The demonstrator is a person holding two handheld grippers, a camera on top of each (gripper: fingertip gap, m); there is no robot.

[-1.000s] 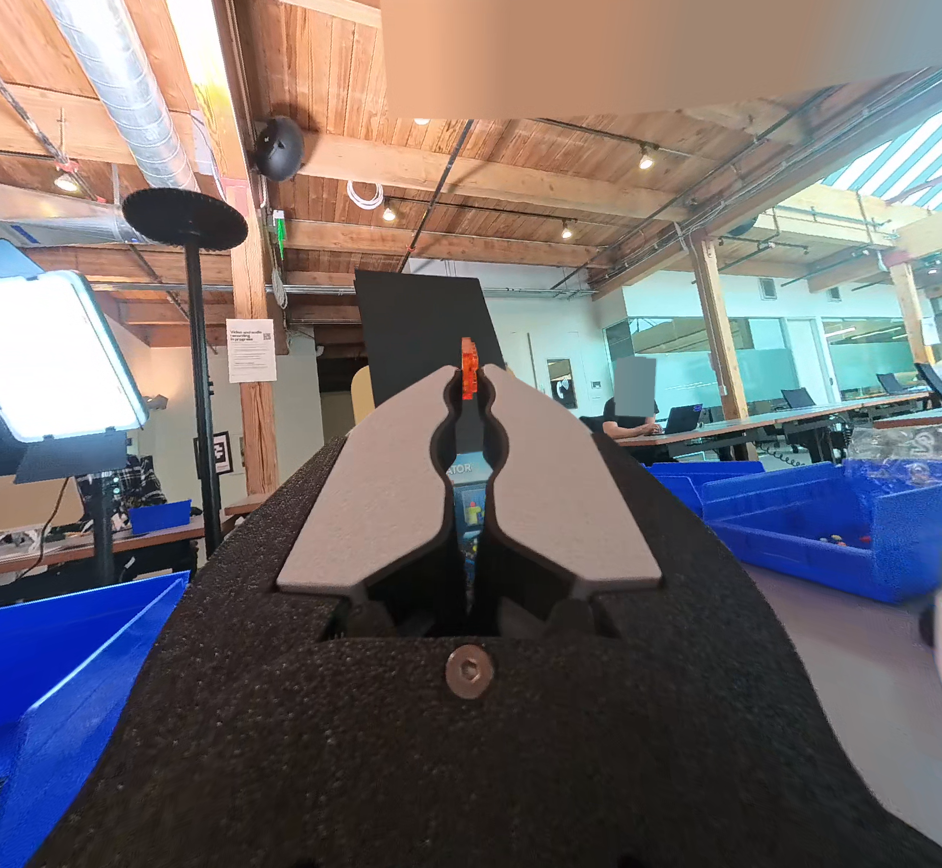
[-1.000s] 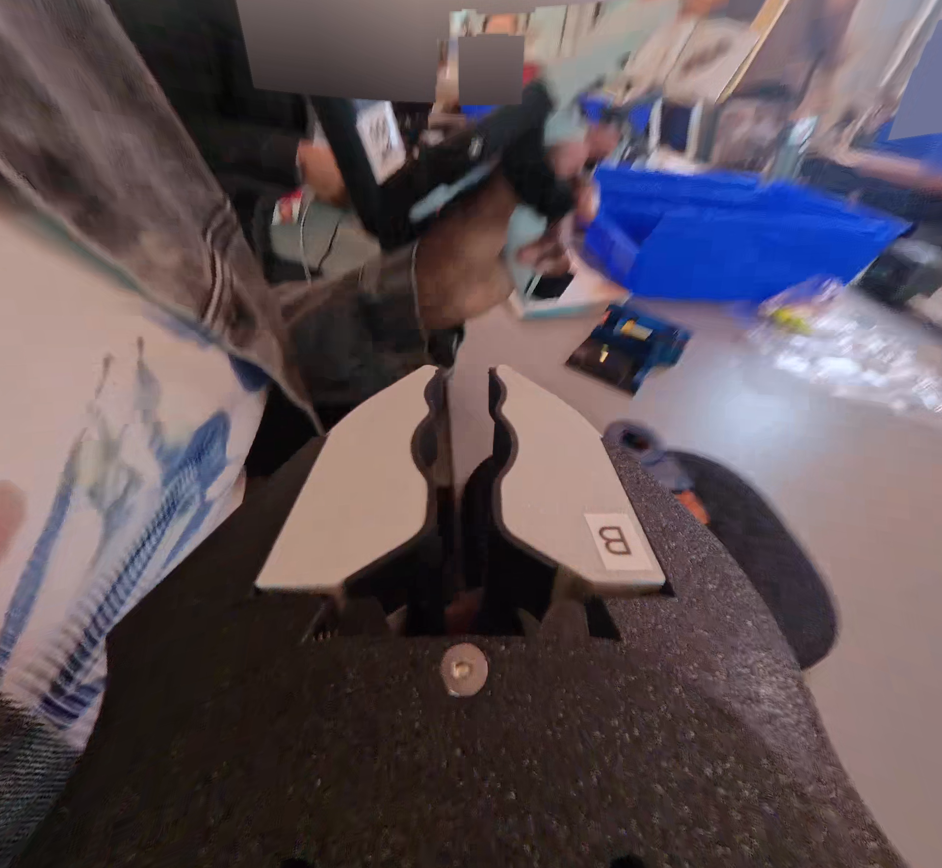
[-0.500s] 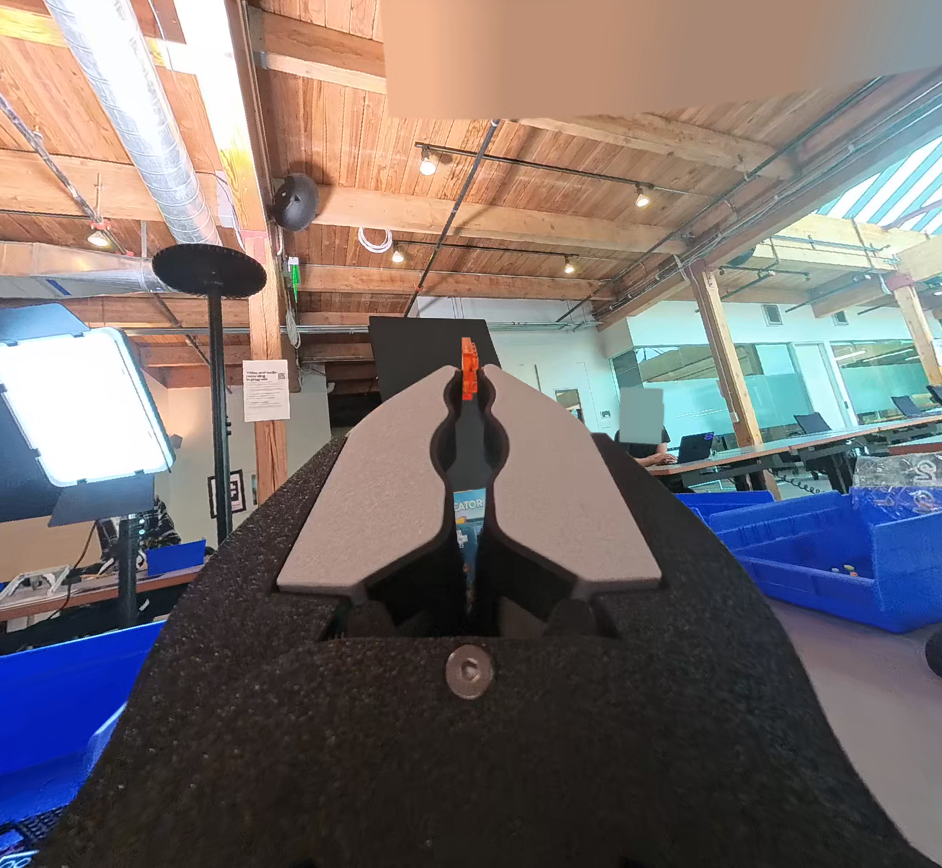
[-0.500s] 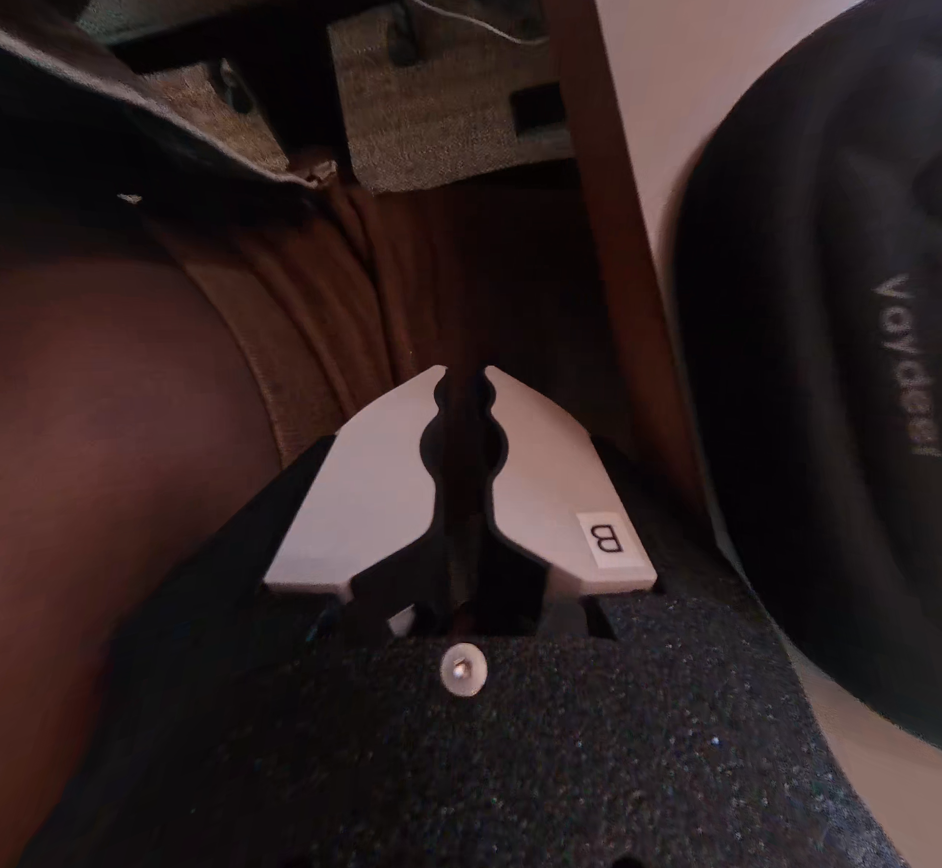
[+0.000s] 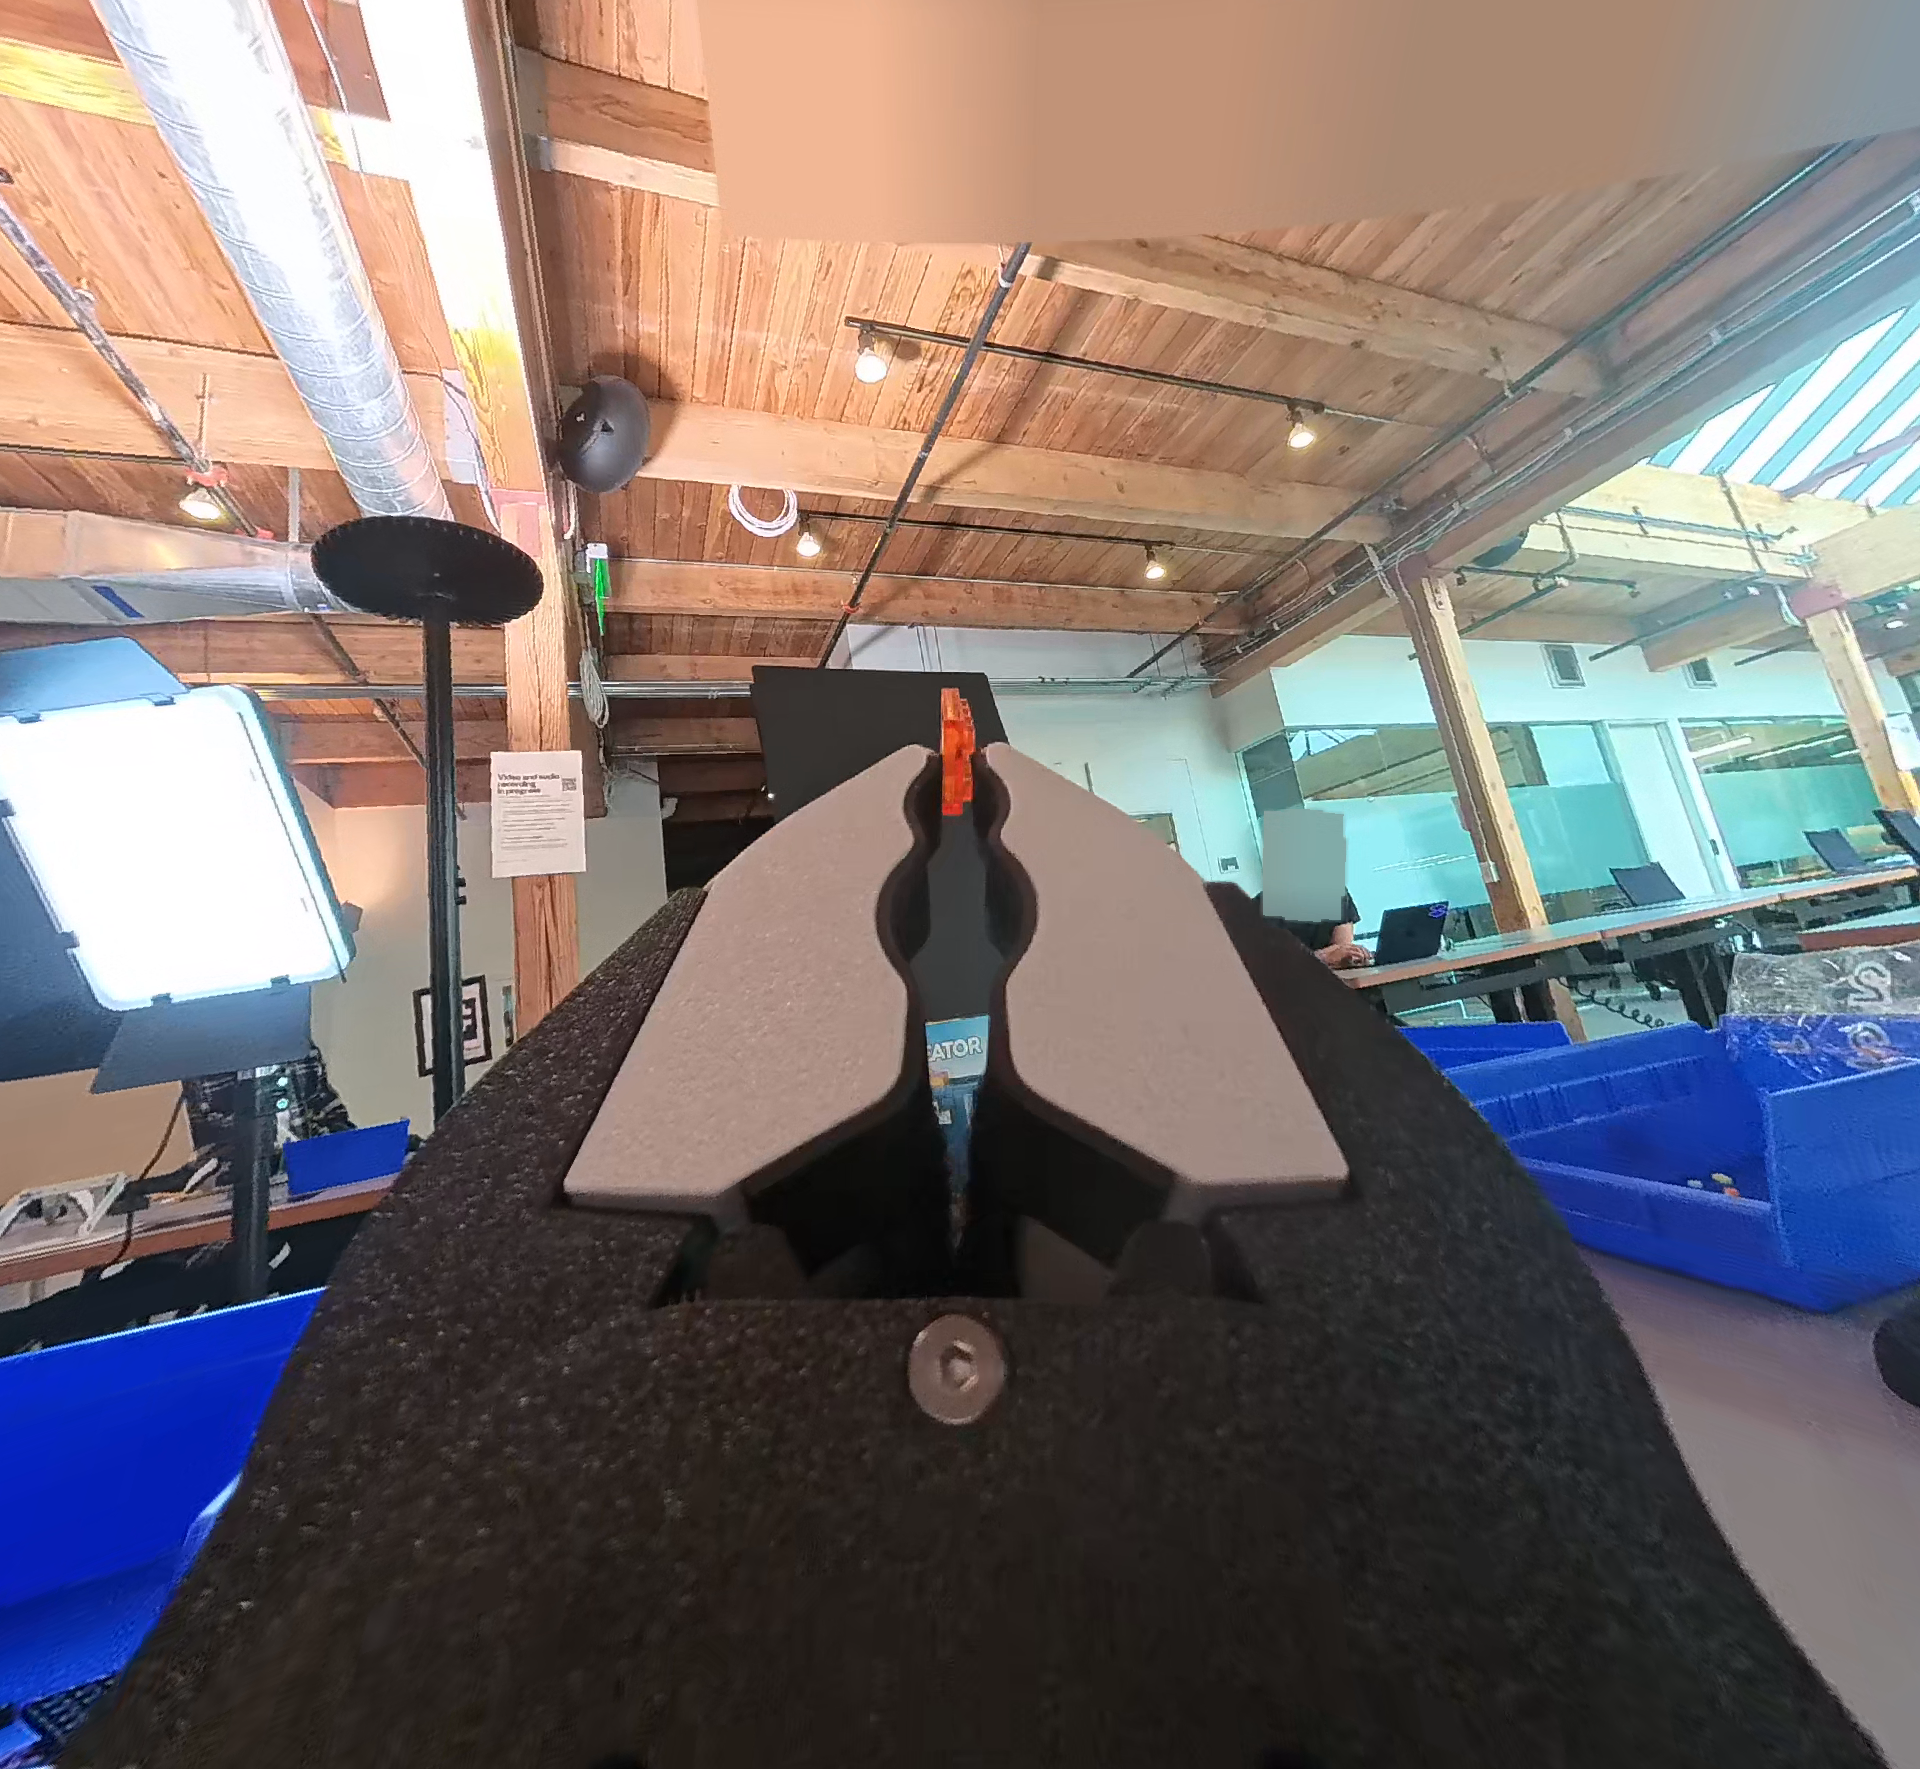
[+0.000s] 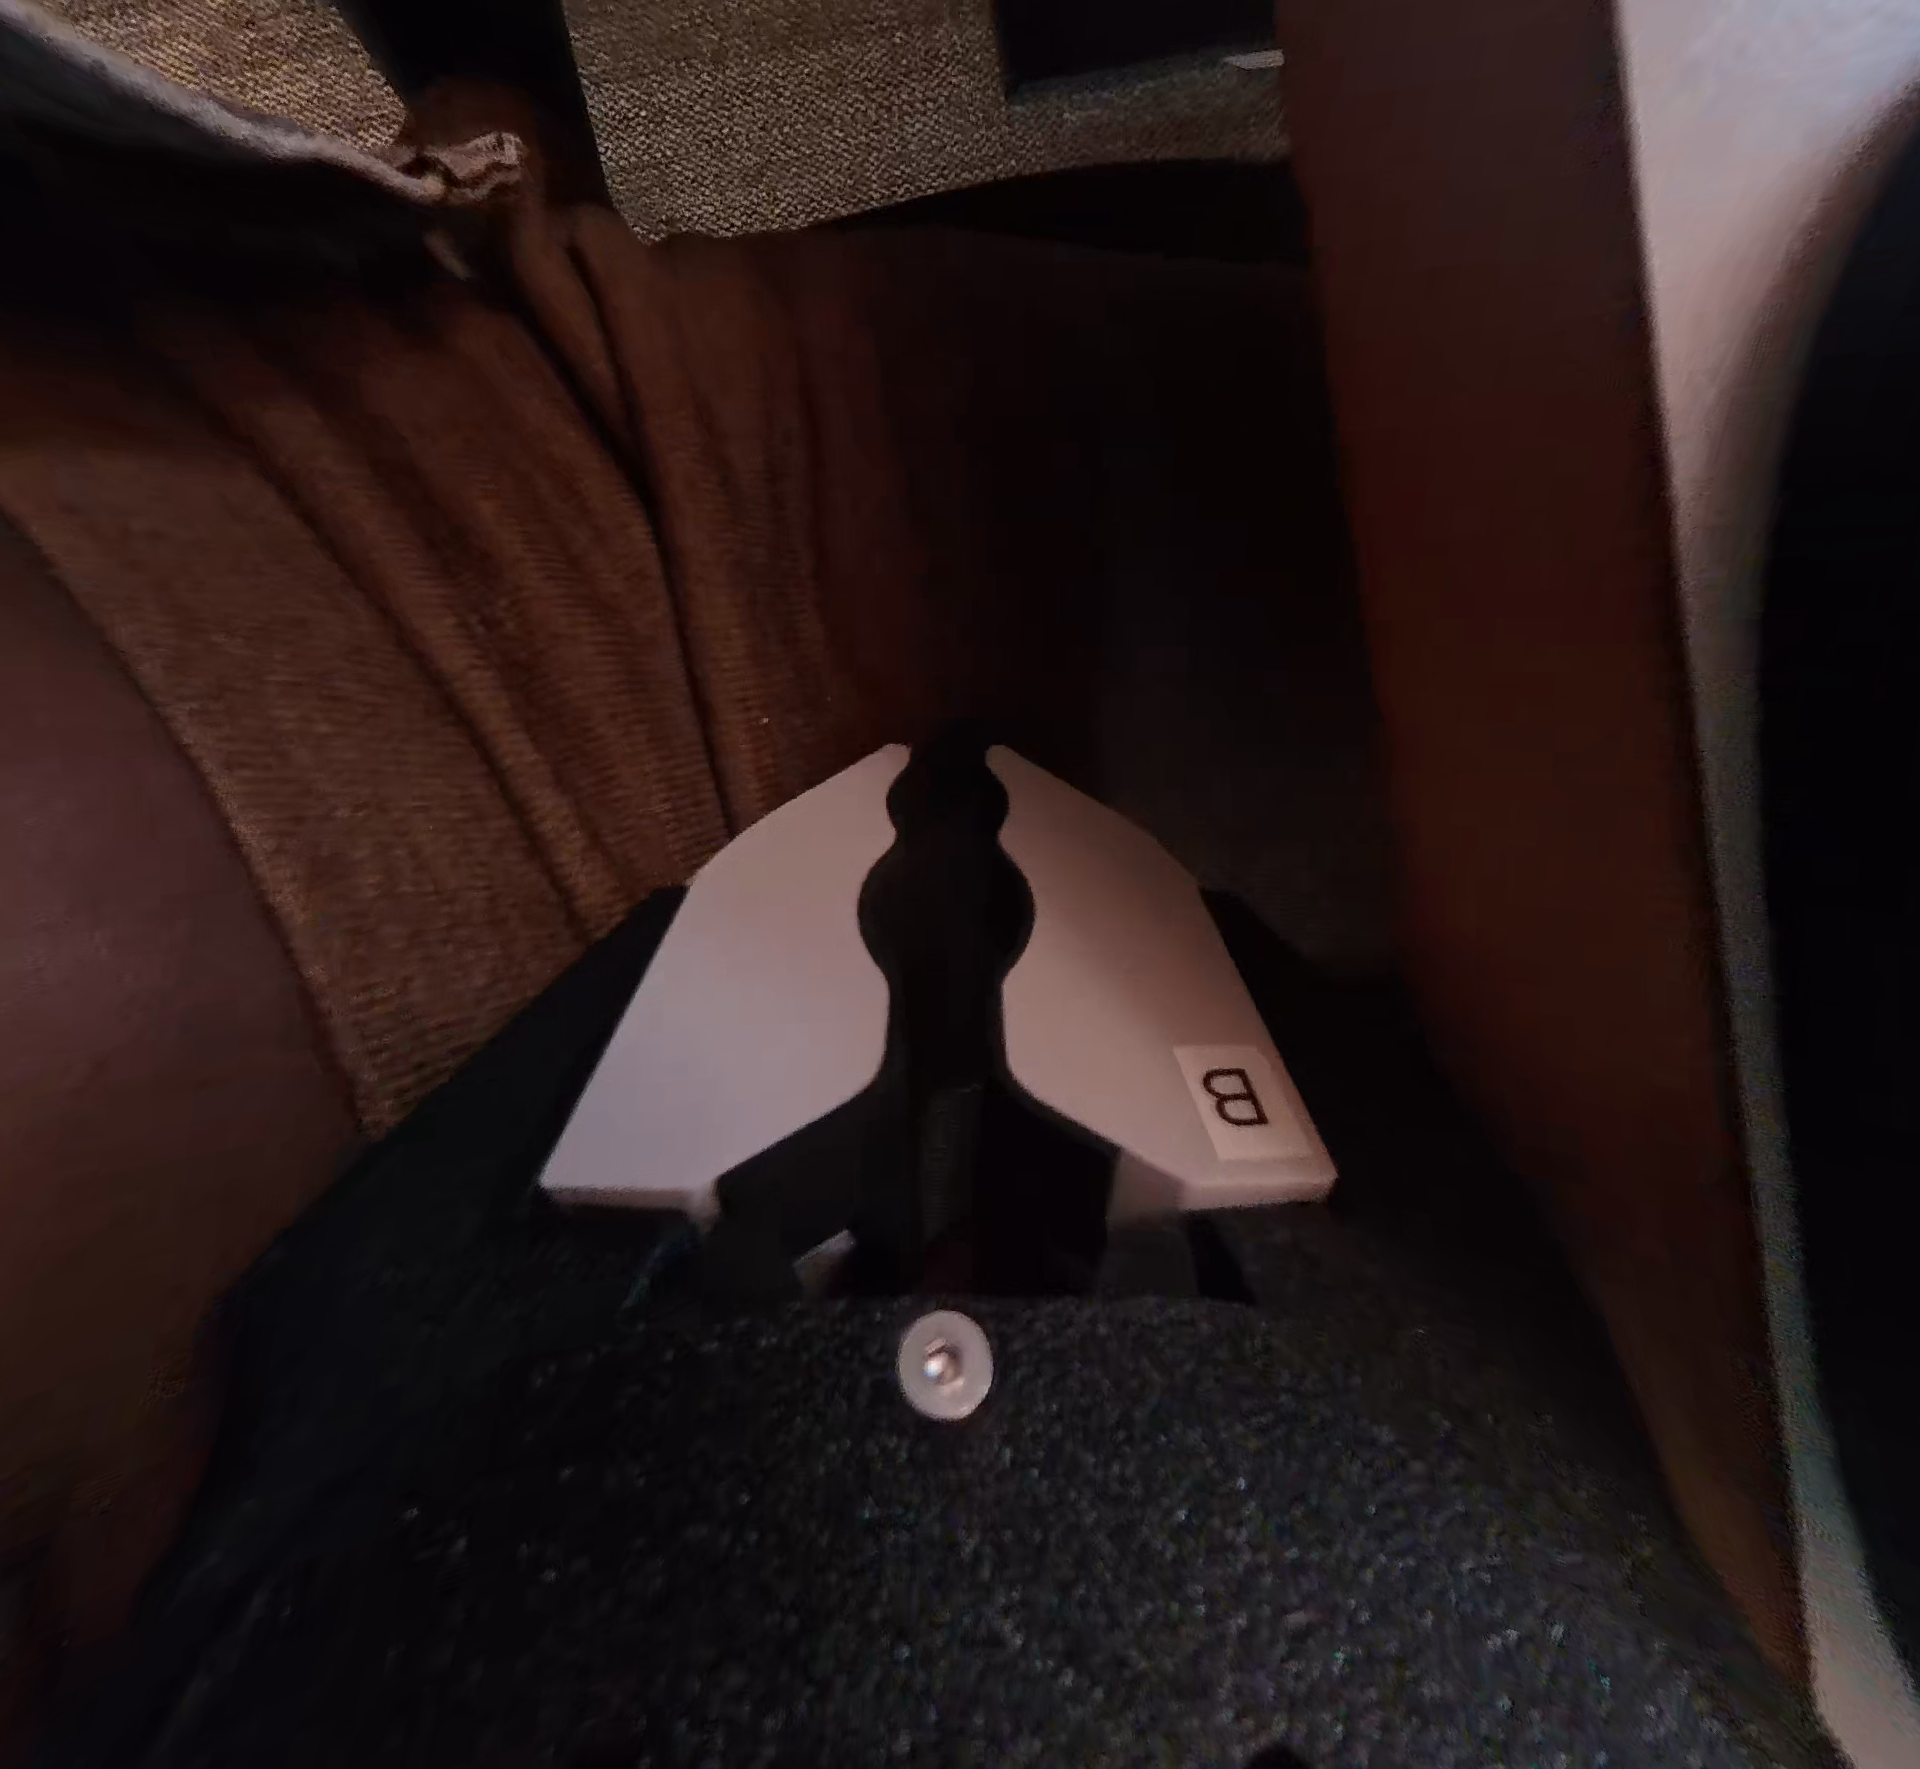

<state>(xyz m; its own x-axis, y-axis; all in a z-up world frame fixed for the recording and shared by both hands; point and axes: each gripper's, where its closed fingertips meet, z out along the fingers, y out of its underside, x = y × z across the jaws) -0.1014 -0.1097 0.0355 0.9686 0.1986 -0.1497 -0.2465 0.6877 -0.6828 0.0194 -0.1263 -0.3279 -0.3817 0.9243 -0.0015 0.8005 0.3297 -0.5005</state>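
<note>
Orange brick (image 5: 954, 755) clenched in left claw (image 5: 956, 769) — right claw (image 6: 948, 755) closed, empty, beside table edge (image 6: 1475, 576).

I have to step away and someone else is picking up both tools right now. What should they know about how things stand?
Left tool: raised and level, shut on a small orange piece pinched at its tips.
Right tool: lowered beside the table edge, over brown cloth; tips nearly closed, nothing seen between them.
Blue bins sit on the table to the right, another blue bin at lower left.
The orange piece is lifted and not yet set down anywhere.
</note>
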